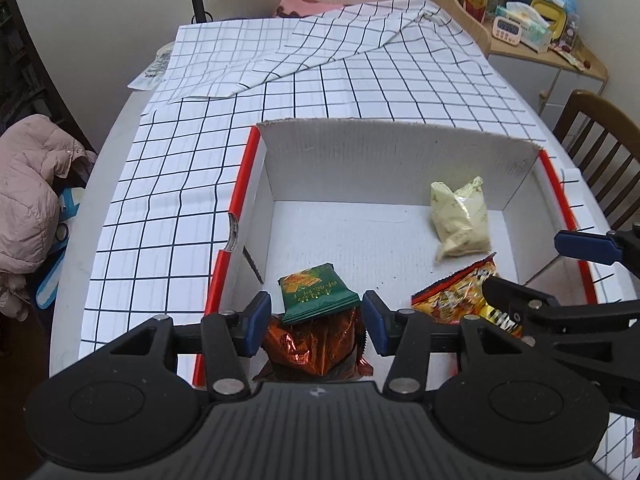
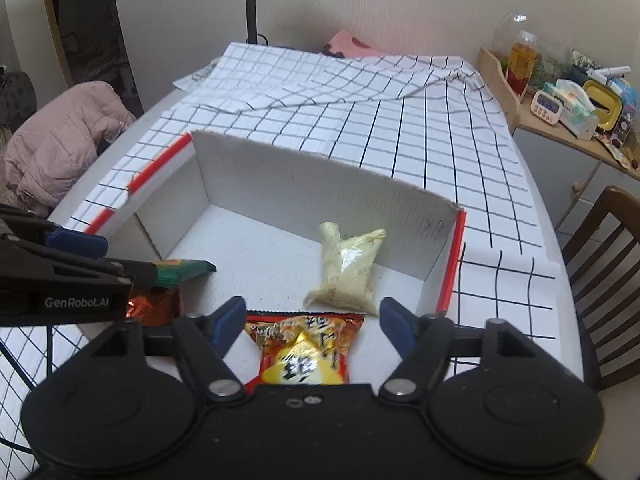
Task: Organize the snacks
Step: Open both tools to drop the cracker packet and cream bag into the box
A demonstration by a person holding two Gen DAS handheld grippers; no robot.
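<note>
A white cardboard box with red edges (image 1: 400, 152) (image 2: 280, 176) stands on the checked tablecloth. Inside lie a pale yellow packet (image 1: 460, 220) (image 2: 348, 272), a red-orange packet (image 1: 456, 300) (image 2: 304, 344), a green packet (image 1: 316, 292) (image 2: 184, 270) and a copper-brown packet (image 1: 316, 344) (image 2: 154, 308) under it. My left gripper (image 1: 316, 316) is open, its fingers either side of the green and brown packets. My right gripper (image 2: 312, 320) is open over the red-orange packet, and it also shows in the left wrist view (image 1: 532, 264).
The tablecloth (image 1: 320, 72) is folded over at the far end. A lamp stem (image 2: 252, 4) stands at the back. A side shelf with clutter (image 1: 532, 20) is at the far right, a wooden chair (image 1: 592, 136) on the right, a pink jacket (image 1: 28, 192) on the left.
</note>
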